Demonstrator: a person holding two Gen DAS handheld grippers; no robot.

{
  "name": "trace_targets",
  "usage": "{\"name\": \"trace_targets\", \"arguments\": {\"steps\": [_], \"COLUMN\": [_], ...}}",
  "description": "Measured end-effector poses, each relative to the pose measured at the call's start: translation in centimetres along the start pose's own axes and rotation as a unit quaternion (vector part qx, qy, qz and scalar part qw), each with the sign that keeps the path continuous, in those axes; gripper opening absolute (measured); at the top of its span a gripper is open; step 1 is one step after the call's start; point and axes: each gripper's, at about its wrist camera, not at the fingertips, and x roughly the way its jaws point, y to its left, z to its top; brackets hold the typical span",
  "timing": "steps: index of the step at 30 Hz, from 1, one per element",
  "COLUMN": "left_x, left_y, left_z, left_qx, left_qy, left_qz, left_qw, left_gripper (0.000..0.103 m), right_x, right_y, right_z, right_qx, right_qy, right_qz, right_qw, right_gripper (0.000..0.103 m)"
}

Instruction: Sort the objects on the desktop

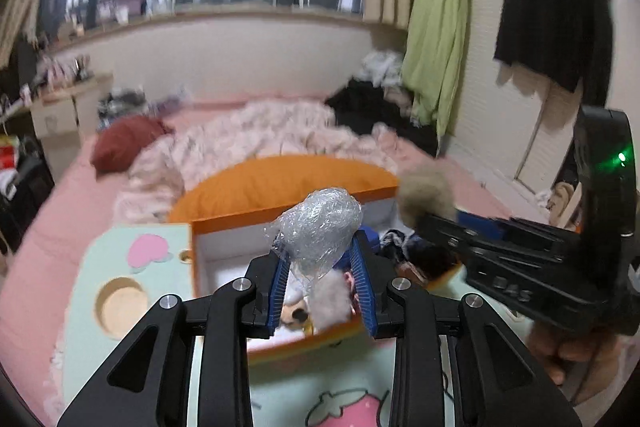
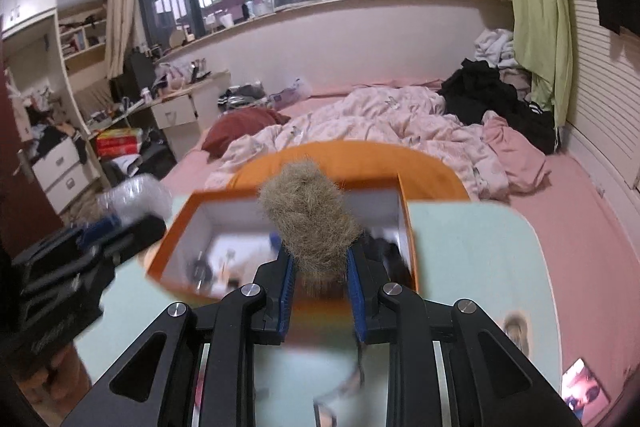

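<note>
My left gripper (image 1: 320, 259) is shut on a crumpled ball of clear plastic wrap (image 1: 320, 227) and holds it above the open orange box (image 1: 280, 183). My right gripper (image 2: 320, 263) is shut on a brown fluffy pom-pom (image 2: 310, 215) and holds it over the same orange box (image 2: 352, 159). The box has white inner walls and holds several small items, among them a plush toy (image 1: 296, 311) and dark cloth (image 1: 416, 251). The right gripper's body shows at the right of the left wrist view (image 1: 520, 259); the left gripper shows at the left of the right wrist view (image 2: 80, 251).
The box stands on a pale green lap table (image 1: 132, 287) with a round cup hole (image 1: 120, 307) and strawberry print. It sits on a pink bed (image 2: 580, 227) with a rumpled duvet (image 2: 380, 131), a dark red pillow (image 2: 240, 127) and piled clothes (image 2: 488, 95). A photo card (image 2: 584, 391) lies at right.
</note>
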Motion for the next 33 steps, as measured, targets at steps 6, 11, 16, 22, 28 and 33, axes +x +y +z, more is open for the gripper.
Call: {"name": "trace_targets", "arguments": {"steps": [6, 11, 16, 22, 28, 33], "left_x": [6.1, 5.9, 1.9, -1.6, 0.8, 1.3], "left_y": [1.5, 1.3, 0.1, -1.6, -2.3, -2.3], "left_z": [-1.7, -2.2, -2.3, -5.3, -11.5, -13.1], "left_qx": [-0.024, -0.028, -0.020, 0.018, 0.007, 0.012], "left_qy": [0.058, 0.054, 0.018, 0.023, 0.114, 0.113], "left_qz": [0.006, 0.011, 0.018, 0.013, 0.016, 0.067], "left_qw": [0.9980, 0.9981, 0.9995, 0.9995, 0.9933, 0.9913], "left_gripper": [0.067, 0.068, 0.074, 0.079, 0.079, 0.100], "right_x": [5.8, 5.2, 2.5, -2.4, -1.7, -1.0], "right_y": [-0.7, -0.8, -1.0, -1.5, -1.8, -1.5], "right_z": [0.1, -0.1, 0.4, -3.2, -9.5, -12.2], "right_qx": [-0.030, -0.032, -0.012, 0.008, 0.007, -0.007], "right_qy": [0.062, 0.055, 0.012, -0.013, 0.093, 0.104], "right_qz": [-0.080, -0.079, -0.080, -0.080, -0.091, -0.138], "right_qw": [0.994, 0.995, 0.997, 0.997, 0.991, 0.985], "right_gripper": [0.080, 0.083, 0.085, 0.099, 0.103, 0.103]}}
